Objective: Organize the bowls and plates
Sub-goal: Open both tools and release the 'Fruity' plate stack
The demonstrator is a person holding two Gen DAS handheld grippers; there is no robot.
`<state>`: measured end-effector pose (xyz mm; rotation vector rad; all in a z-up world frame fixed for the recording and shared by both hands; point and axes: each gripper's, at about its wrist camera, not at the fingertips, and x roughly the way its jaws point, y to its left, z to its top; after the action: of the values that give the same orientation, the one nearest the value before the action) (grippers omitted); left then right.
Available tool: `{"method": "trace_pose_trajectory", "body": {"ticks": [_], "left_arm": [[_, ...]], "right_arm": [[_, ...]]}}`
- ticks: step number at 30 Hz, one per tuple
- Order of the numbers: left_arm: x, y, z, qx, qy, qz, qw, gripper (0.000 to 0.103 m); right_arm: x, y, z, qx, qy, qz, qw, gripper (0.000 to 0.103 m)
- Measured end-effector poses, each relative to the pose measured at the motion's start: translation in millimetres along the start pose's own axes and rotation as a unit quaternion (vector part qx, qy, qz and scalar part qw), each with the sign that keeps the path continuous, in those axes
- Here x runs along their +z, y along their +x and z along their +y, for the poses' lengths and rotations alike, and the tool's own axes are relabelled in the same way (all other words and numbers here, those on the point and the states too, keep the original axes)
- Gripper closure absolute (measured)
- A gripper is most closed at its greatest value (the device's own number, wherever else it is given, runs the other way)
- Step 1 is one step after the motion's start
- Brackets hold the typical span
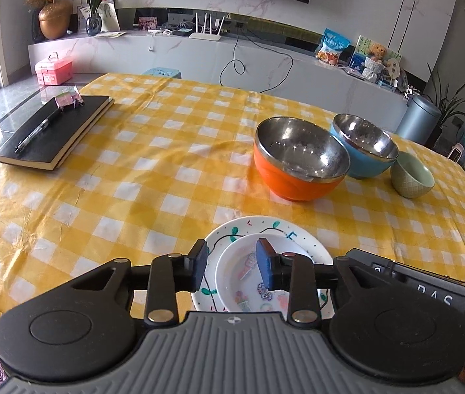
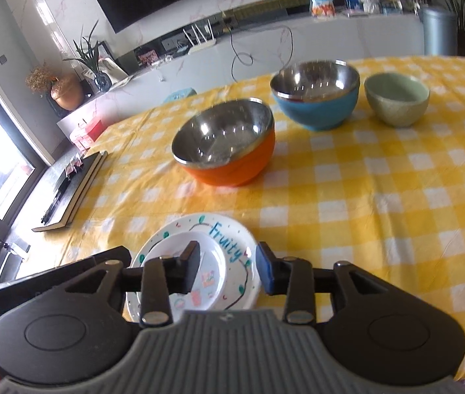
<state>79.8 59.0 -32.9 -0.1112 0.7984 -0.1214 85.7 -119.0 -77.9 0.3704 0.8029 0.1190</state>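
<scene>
Two hand-held grippers angle down toward a table [image 1: 166, 151] covered in a yellow-and-white checked cloth.

The left gripper [image 1: 232, 267] hovers over two stacked plates at the near edge. Its jaws are parted and released, with nothing pinched between them. The right gripper [image 2: 227, 271] hovers over the same stack from the other side, its jaws also parted and gripping nothing.

The large plate [image 1: 265, 229] is white, round and glossy, with hand-drawn green leaves and dark vines around its rim. The small plate [image 1: 242, 282] sits inside it, white with pastel stickers.

Farther back stand three bowls in a row. The orange bowl [image 1: 294, 177] is nearest and has a shiny steel lining. The blue bowl [image 1: 362, 161] is just behind it, right beside it, and is also steel-lined. The green bowl [image 1: 411, 177] is smaller, matte ceramic, with a scale pattern outside, and sits at the far right.

On the left side of the table lies a black book [image 1: 55, 131] with a pen [image 1: 37, 131] resting on its cover.

The left view shows the plate's vines and the pen clearly, and the right gripper's black body at its right edge. Only the right view shows the word "Fruity" written in blue on the large plate, and the green bowl's pale inside.
</scene>
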Motion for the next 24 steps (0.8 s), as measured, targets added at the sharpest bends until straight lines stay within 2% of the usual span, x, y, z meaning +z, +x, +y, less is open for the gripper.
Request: {"method": "trace_pose_trajectory", "body": {"ticks": [3,5,8,10,17,24], "left_arm": [[3,-5,-1,-0.013,-0.014,-0.010,0.9998,0.060],[4,-7,-1,-0.025,-0.028,-0.016,0.9992,0.054],[8,-8,-5,-0.022,-0.030,-0.025,0.9990,0.048],[10,-7,-7,-0.023,-0.028,-0.025,0.9991,0.045],[22,3,-13,-0.018,-0.013,-0.027,0.9994,0.043],[48,16,-17,-0.006,0.001,-0.036,0.9993,0.040]], "right_arm": [[3,-8,-3,-0.007,-0.003,-0.017,1.000,0.058],[4,-13,-5,-0.012,-0.004,-0.028,1.000,0.054],[7,-19,-8,-0.023,-0.004,-0.042,0.999,0.048],[8,-20,-10,-0.030,-0.002,-0.045,0.999,0.047],[12,-12,-16,-0.043,0.003,-0.040,0.998,0.047],[36,0,-19,-0.046,0.014,-0.039,0.998,0.044]]}}
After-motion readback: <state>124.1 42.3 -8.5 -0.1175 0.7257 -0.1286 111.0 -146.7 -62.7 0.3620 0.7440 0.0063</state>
